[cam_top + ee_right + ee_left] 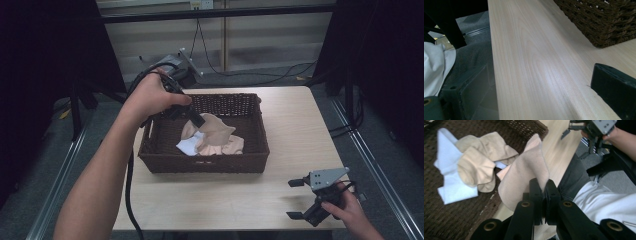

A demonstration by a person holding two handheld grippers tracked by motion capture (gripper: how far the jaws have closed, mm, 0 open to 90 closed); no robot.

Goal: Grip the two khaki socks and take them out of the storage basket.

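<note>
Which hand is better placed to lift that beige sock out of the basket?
Left. The left gripper is shut on the beige sock above the basket; the right gripper sits open near the table's front edge.

No text, label, brand, number or sign can be read on anything pictured.

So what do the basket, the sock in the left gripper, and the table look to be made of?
Basket: dark brown woven wicker or rattan, judging by its ribbed weave. Beige sock pinched in the left gripper: soft matte knit, probably cotton blend. Table: pale wood or wood-look laminate, smooth, with visible grain.
</note>
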